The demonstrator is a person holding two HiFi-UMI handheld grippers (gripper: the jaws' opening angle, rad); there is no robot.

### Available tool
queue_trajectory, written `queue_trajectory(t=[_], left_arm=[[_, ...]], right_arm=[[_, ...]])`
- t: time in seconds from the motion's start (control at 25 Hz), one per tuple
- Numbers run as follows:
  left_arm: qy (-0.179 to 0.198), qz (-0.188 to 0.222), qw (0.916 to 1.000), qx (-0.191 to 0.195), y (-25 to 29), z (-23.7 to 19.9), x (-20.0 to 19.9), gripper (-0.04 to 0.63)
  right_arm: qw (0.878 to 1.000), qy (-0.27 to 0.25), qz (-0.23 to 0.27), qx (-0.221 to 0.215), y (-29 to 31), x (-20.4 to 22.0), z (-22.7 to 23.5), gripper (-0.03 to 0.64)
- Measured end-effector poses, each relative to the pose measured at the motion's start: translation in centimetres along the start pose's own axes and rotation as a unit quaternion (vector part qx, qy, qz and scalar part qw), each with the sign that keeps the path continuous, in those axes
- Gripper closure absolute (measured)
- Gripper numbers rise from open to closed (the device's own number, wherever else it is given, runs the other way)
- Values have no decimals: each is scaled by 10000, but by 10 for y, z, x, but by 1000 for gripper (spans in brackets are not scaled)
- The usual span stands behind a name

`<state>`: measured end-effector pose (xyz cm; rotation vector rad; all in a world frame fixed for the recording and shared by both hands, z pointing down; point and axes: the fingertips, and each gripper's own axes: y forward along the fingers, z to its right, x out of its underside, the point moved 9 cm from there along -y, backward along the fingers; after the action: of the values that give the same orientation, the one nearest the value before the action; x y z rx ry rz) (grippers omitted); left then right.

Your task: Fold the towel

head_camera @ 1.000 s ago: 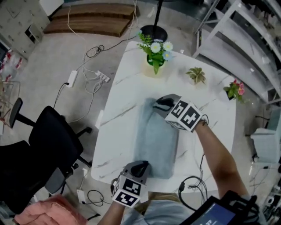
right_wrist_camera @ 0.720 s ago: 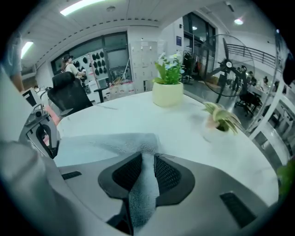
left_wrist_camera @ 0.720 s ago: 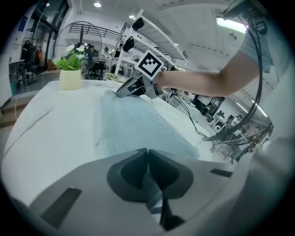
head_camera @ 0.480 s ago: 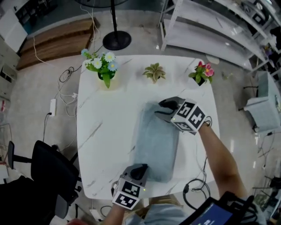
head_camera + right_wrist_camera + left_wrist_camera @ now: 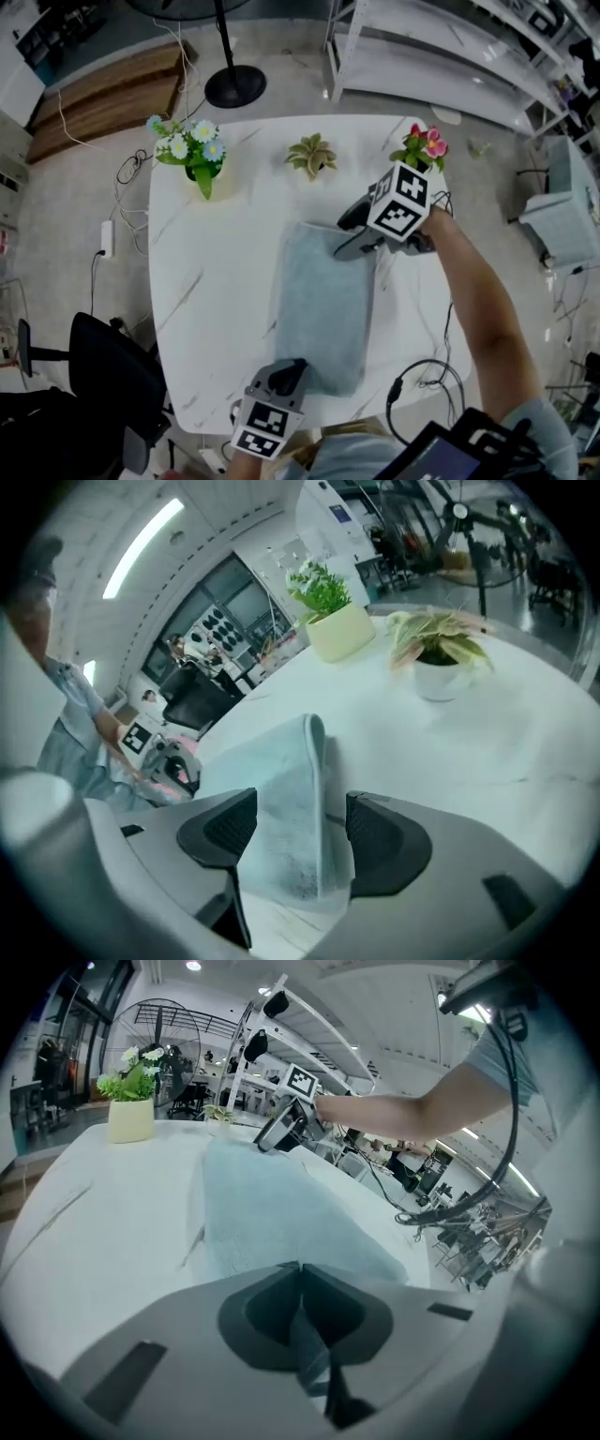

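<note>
Head view: towel (image 5: 323, 305) lies as a long folded strip mid-tabletop (image 5: 216, 281), with the left tool (image 5: 287, 373) at its near end and the right tool (image 5: 351, 234) at its far right corner. Left gripper view alone shows the left tool's jaws together, clamped on the towel's near edge. Right gripper view alone shows the right tool's jaws apart, the folded edge loose between them. Against a second ago, the right tool's jaws have just been opening and it sits closer to the pink-flowered plant (image 5: 422, 145).

The towel (image 5: 323, 300) is pale blue-grey. The table (image 5: 211, 281) is white with thin grey veins (a marble look). At eleven o'clock, white and blue flowers (image 5: 187, 150); at one o'clock, pink flowers (image 5: 424, 142).
</note>
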<state>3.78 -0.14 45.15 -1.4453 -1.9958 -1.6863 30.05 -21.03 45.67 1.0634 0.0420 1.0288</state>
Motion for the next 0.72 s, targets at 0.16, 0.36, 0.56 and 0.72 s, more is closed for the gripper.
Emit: queue_trajectory(t=[0.16,0.36,0.56,0.72], left_arm=[[-45,11,10000,-34,0,-1,-1,578],[10,97,9999,-101,1,-1,-1,580],[-120,340,9992,-172,-2,-2,3,580],[-416,634,9970,-182,-14,2,2,580]], right_arm=[[9895,224,-676,-1256,18,-11,-1,364],[9908,149,-720,-1139,25,-14,-6,535],[9972,-620,-293,307,-6,-23,-57,546],[9696,-1525,-294,1891,-26,-35,-128,545]])
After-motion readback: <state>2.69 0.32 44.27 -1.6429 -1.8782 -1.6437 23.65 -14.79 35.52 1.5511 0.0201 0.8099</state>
